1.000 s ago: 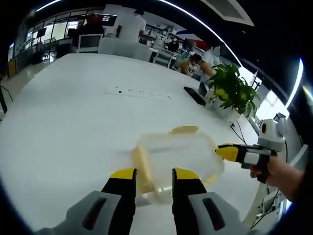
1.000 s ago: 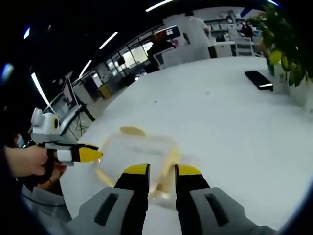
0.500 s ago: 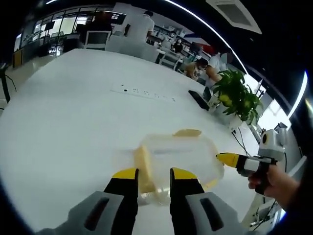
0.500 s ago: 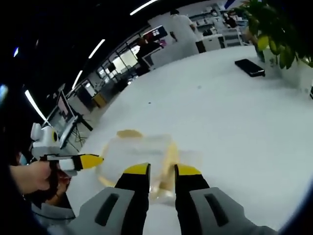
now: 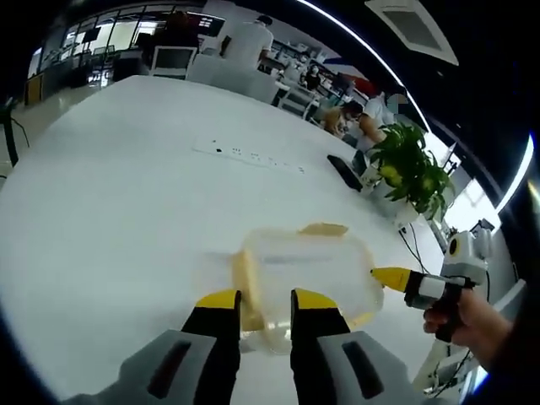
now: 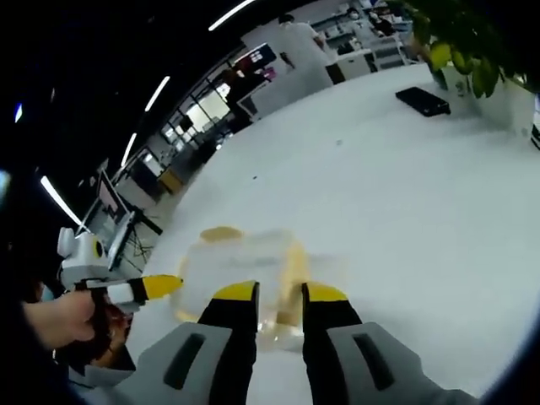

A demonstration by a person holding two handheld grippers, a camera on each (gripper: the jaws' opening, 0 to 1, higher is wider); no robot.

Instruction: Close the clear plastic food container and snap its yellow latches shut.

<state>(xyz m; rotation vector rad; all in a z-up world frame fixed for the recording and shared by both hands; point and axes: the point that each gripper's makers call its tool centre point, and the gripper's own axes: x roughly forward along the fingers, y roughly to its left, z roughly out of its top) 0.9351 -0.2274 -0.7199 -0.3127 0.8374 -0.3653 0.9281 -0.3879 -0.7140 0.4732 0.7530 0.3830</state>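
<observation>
Looking along my left gripper [image 5: 259, 297], I see its yellow-tipped jaws a narrow gap apart, with nothing pinched between them; the near edge of the clear container [image 5: 305, 277] shows just past the tips. It sits lid-down on the white surface [image 5: 118, 211], a yellow latch [image 5: 321, 229] at its far edge and another [image 5: 245, 282] along the near left side. My right gripper [image 5: 390, 278] comes in from the right, its tip at the container's corner; whether they touch I cannot tell. From the right gripper view, those jaws [image 6: 279, 293] are likewise slightly parted and empty, the container [image 6: 240, 268] blurred just beyond. A potted plant [image 5: 411, 166] and a dark phone [image 5: 342, 171] lie well away.
</observation>
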